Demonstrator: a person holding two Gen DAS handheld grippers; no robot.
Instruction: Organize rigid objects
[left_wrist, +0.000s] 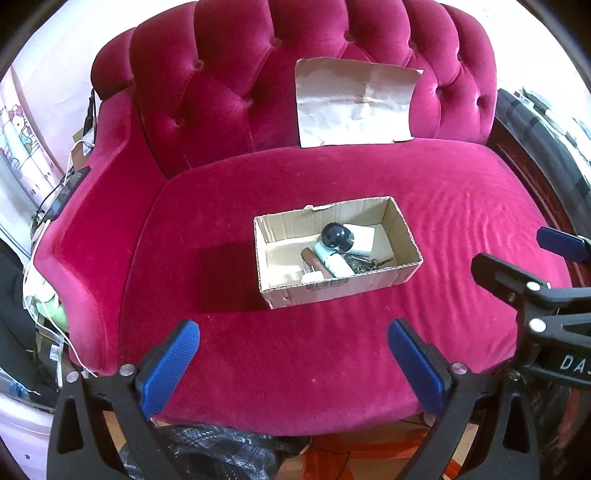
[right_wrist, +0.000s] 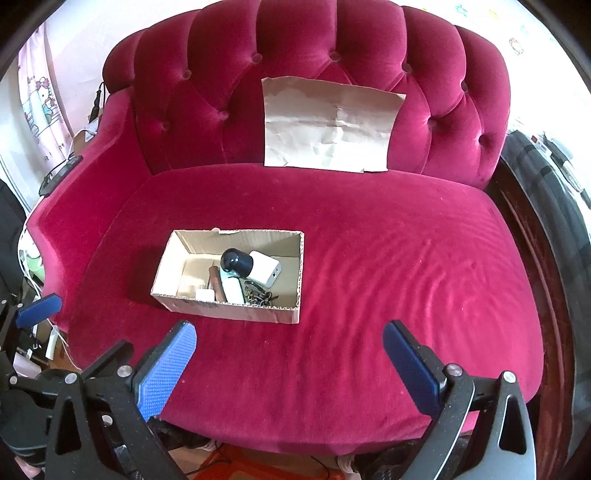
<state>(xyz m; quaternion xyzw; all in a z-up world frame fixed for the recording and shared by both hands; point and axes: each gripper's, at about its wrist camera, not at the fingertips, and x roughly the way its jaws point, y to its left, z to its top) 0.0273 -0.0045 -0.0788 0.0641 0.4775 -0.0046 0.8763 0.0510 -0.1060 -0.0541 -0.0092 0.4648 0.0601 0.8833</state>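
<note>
While both tools hover above the front edge of a crimson velvet sofa (left_wrist: 369, 369), an open cardboard box (left_wrist: 373, 282) sits on the seat cushion, toward its left half and well apart from either tool. Its long axis runs roughly side to side along the seat, the right end angled slightly toward the backrest. Inside lie a white camera with a black dome head (right_wrist: 248, 264), its lens end pointing left, a white plug adapter (right_wrist: 204, 295) at the front wall, a pale cylinder (left_wrist: 334, 264) and a bunch of keys (right_wrist: 258, 295) near the front right corner. A creased sheet of paper (right_wrist: 328, 125) leans against the tufted backrest. The left tool (left_wrist: 293, 363) is spread wide and empty; the right tool (right_wrist: 290, 365) is likewise spread wide, holding nothing.
</note>
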